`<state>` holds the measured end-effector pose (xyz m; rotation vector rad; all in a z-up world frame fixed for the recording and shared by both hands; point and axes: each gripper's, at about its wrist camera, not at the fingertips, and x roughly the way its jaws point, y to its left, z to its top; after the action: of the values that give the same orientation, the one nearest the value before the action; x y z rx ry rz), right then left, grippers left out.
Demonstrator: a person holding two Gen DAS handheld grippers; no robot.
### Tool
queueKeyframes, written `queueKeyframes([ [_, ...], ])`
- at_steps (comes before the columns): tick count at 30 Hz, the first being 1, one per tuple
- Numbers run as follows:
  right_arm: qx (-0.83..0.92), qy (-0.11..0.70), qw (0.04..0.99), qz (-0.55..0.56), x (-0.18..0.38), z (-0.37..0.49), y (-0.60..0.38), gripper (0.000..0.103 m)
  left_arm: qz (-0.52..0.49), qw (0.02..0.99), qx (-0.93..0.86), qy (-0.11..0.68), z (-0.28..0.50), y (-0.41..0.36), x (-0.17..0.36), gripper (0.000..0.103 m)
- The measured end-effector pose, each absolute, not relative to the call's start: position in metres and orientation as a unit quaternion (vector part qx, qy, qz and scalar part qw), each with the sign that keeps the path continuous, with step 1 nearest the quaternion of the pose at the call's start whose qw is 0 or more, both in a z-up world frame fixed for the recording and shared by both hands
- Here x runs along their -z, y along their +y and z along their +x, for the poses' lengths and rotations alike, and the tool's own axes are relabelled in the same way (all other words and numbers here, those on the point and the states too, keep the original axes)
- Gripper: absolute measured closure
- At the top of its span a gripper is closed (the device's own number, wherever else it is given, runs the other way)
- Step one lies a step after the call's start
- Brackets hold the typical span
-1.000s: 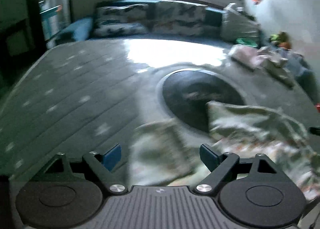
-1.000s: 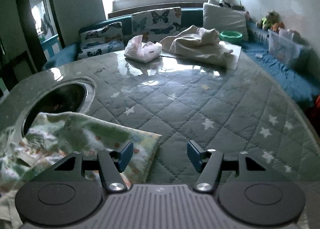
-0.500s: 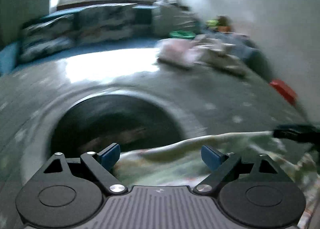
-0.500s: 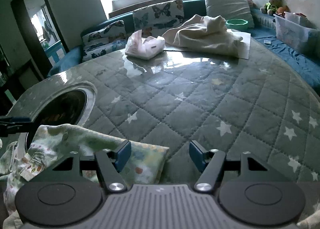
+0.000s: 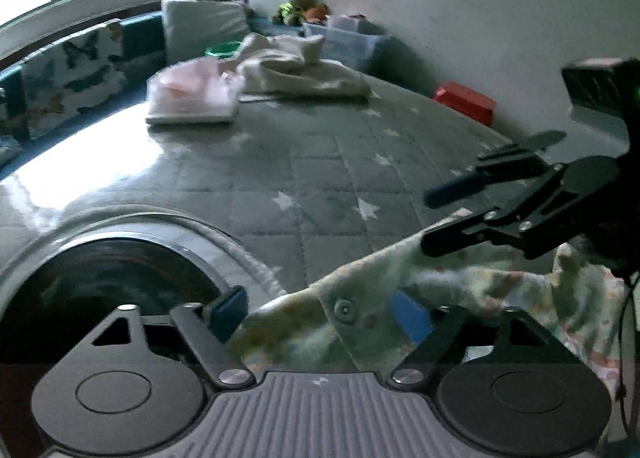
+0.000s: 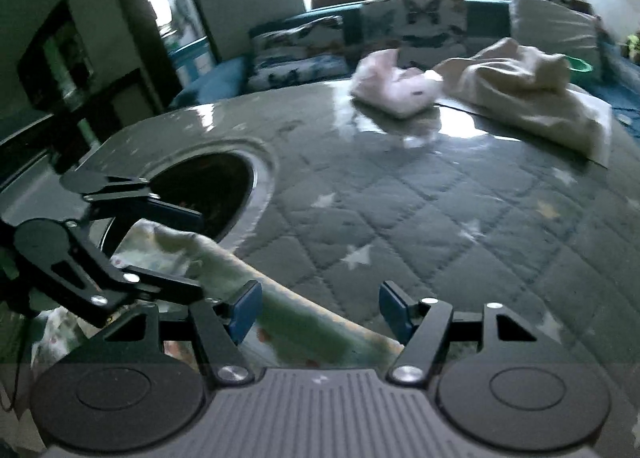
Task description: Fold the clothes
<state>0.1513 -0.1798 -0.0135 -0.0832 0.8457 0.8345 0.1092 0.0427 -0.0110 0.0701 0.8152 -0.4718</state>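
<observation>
- Evidently, the printed garment (image 5: 460, 290) is judged soft, light and floppy; its hemmed edge should be gripped.
- Left gripper (image 5: 320, 310): jaws closing around cloth, not yet clamped.
- Right gripper (image 6: 320, 306): jaws parted, nothing pinched.

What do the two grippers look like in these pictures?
Both look alike. The left gripper and the right gripper each have a grey ribbed body, two black round discs, black link arms with silver screws, and blue pads at the fingertips. Seen from the left wrist view, the right one also shows a small green light and a thin black cable.
</observation>
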Motion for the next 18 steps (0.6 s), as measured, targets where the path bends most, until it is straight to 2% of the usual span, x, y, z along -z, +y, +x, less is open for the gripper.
queueKeyframes([
  [7, -0.436, 0.411, 0.798, -0.058, 0.018, 0.158, -0.16, 0.038, 0.03, 0.884, 0.253, 0.393, 0.108, 0.047, 0.014, 0.059],
  [9, -0.444, 0.418, 0.79, -0.062, 0.02, 0.158, -0.157, 0.044, 0.034, 0.884, 0.254, 0.391, 0.107, 0.048, 0.013, 0.065],
  [12, -0.456, 0.426, 0.779, -0.06, 0.022, 0.157, -0.154, 0.066, 0.025, 0.885, 0.253, 0.389, 0.105, 0.051, 0.011, 0.074],
  [13, -0.457, 0.424, 0.78, -0.06, 0.02, 0.155, -0.154, 0.078, 0.022, 0.886, 0.252, 0.388, 0.104, 0.051, 0.009, 0.077],
  [14, -0.457, 0.423, 0.78, -0.061, 0.018, 0.152, -0.153, 0.085, 0.021, 0.887, 0.25, 0.387, 0.102, 0.051, 0.008, 0.078],
  [16, -0.462, 0.414, 0.782, -0.067, 0.013, 0.144, -0.154, 0.091, 0.027, 0.892, 0.247, 0.378, 0.094, 0.048, 0.001, 0.083],
  [18, -0.466, 0.396, 0.787, -0.078, 0.003, 0.13, -0.156, 0.093, 0.034, 0.896, 0.245, 0.369, 0.086, 0.045, -0.005, 0.084],
])
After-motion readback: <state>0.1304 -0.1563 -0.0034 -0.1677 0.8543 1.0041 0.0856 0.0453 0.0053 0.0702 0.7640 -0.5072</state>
